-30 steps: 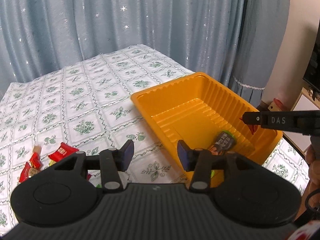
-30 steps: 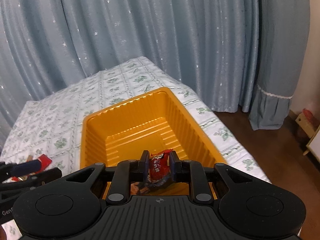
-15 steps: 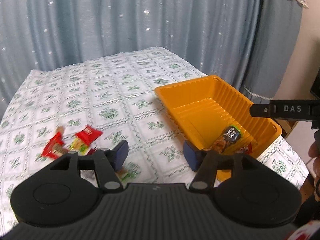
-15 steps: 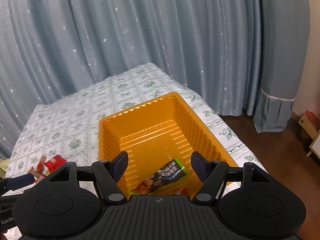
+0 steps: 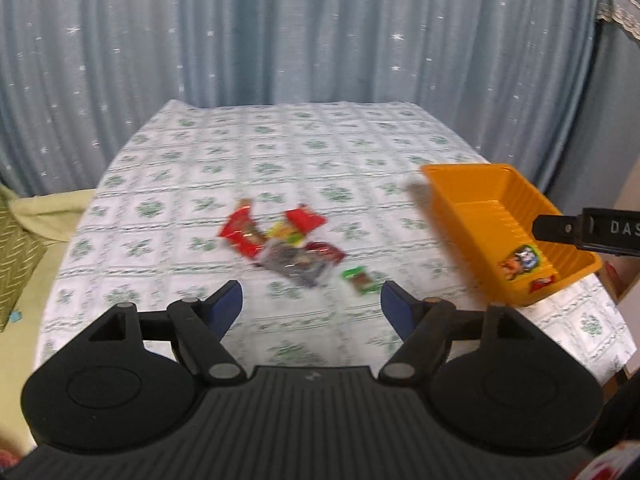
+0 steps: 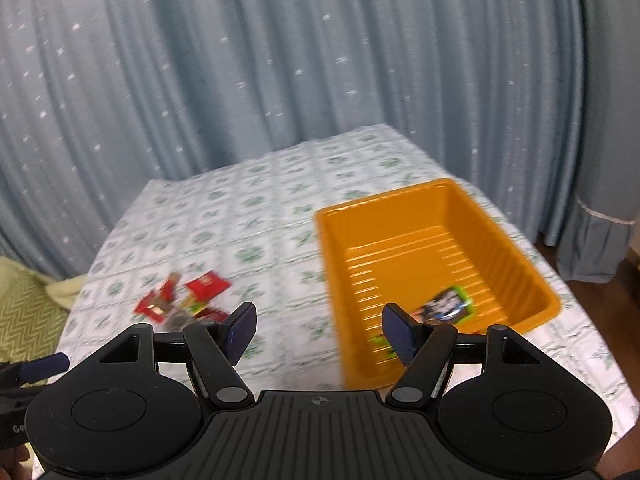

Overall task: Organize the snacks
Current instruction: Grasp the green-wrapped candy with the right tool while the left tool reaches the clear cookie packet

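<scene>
An orange tray (image 5: 460,186) (image 6: 536,276) stands at the right of the table. A dark green-edged snack packet (image 6: 448,303) (image 5: 520,261) lies in its near end, and a small red packet (image 5: 543,285) lies beside it. A pile of loose snack packets (image 5: 280,246) (image 6: 188,300), mostly red, lies mid-table. A small green packet (image 5: 360,279) lies apart to its right. My left gripper (image 5: 311,307) is open and empty, above the table just short of the pile. My right gripper (image 6: 319,329) is open and empty, over the tray's near left edge.
The table has a white cloth with green flowers (image 5: 280,152). Blue star-print curtains (image 5: 280,40) hang behind. A green and yellow cushion (image 5: 20,240) lies left of the table. The right gripper's finger (image 5: 580,232) reaches over the tray in the left wrist view.
My right gripper opened and let the red packet fall into the tray, then drew back and left. My left gripper swung left from the tray toward the pile and opened wider.
</scene>
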The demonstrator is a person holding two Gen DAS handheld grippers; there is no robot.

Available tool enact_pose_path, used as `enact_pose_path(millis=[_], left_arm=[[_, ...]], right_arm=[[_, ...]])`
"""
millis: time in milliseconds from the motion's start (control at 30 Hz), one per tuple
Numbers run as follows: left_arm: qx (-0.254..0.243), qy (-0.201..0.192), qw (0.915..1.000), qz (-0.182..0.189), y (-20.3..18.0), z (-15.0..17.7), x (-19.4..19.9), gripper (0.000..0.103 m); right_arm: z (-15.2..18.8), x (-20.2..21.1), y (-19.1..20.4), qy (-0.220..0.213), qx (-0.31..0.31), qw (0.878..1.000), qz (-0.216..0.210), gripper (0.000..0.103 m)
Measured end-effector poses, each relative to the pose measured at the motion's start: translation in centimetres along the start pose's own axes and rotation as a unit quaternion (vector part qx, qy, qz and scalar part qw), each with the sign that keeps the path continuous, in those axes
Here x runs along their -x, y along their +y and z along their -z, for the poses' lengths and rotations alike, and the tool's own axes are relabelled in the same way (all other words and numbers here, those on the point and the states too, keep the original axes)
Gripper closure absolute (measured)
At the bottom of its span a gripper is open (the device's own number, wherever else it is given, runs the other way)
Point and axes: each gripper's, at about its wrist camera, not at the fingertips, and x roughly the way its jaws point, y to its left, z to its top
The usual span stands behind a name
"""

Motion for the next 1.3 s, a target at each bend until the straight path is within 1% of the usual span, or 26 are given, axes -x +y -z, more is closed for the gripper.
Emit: enact_pose_path(millis=[67, 167, 400, 567, 867, 933, 1000, 1133, 1233, 1300], left_arm=[[0.002, 0.000, 0.9999, -0.012, 1.0, 0.2, 0.3, 0.027], [0.012, 0.001, 0.9997, -0.020, 2.4, 0.4, 0.6, 0.026], [0.025, 0.007, 0.9991, -0.034, 4.2, 0.5, -0.2, 0.020], [0.030, 0.017, 0.9986, -0.041, 5.1, 0.5, -2.0, 0.016], [0.049, 0.040, 0.9968, -0.048, 6.6, 0.9, -6.7, 0.015], [0.053, 0.046, 0.9965, -0.047, 6.7, 1.1, -7.8, 0.015], [0.055, 0.049, 0.9963, -0.045, 6.7, 1.3, -8.6, 0.015], [0.061, 0.055, 0.9959, -0.039, 6.8, 1.6, -10.3, 0.015], [0.068, 0.055, 0.9953, -0.040, 7.0, 1.8, -11.2, 0.015], [0.072, 0.057, 0.9950, -0.039, 7.0, 1.7, -11.7, 0.015]], right_arm=[[0.3, -0.3, 1.1, 0.003, 0.009, 1.000, -0.007, 0.034], [0.8, -0.7, 2.3, 0.007, 0.022, 1.000, -0.014, 0.034], [2.0, -2.3, 4.1, 0.021, 0.053, 0.998, -0.031, 0.034], [2.8, -4.3, 5.2, 0.028, 0.073, 0.996, -0.049, 0.034], [4.5, -9.9, 6.7, 0.042, 0.125, 0.989, -0.067, 0.034], [4.8, -11.2, 6.9, 0.044, 0.137, 0.987, -0.071, 0.039], [5.1, -12.4, 7.0, 0.048, 0.150, 0.985, -0.072, 0.048], [5.7, -14.7, 7.3, 0.057, 0.163, 0.982, -0.073, 0.053], [5.9, -16.2, 7.6, 0.060, 0.175, 0.980, -0.076, 0.060], [6.0, -17.1, 7.9, 0.063, 0.184, 0.978, -0.079, 0.067]])
